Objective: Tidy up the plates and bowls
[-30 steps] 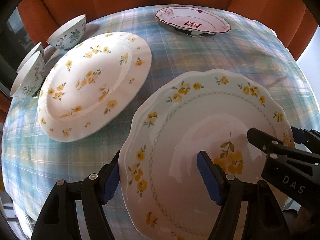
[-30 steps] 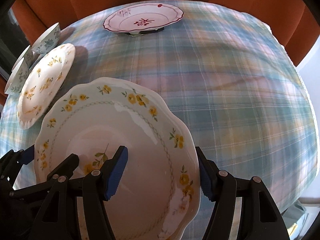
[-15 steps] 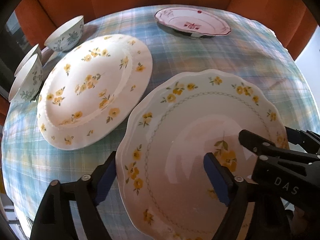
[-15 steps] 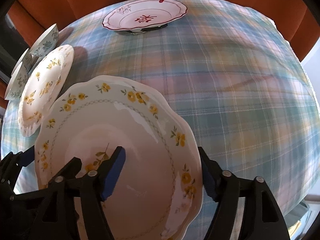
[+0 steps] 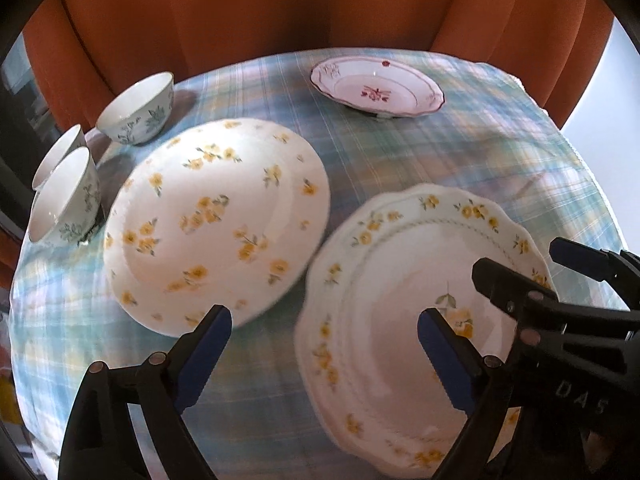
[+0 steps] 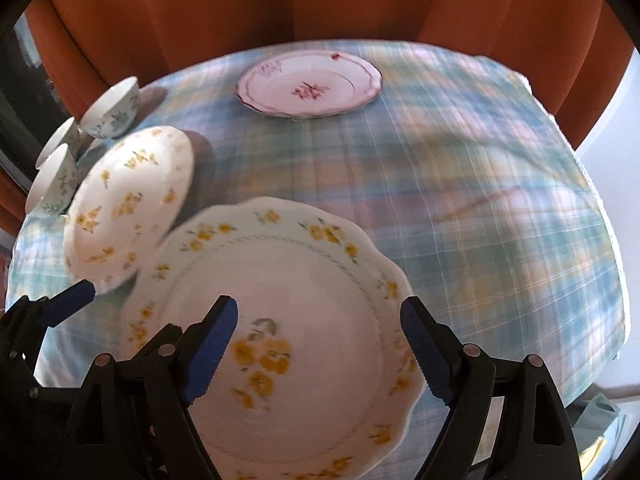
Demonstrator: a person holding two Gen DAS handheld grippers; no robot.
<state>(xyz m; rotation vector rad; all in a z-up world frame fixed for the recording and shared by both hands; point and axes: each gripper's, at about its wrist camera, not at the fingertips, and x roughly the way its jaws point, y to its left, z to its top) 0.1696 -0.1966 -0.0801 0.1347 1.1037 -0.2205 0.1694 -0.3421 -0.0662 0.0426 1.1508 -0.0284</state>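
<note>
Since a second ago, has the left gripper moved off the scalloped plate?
Yes. The left gripper has lifted back from the scalloped plate, jaws just opening; its left finger, earlier at that rim, now sits beside the round flowered plate.

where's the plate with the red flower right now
The red-flowered plate sits alone at the far side of the checked tablecloth, near the orange curtain, beyond both yellow-flowered plates.
</note>
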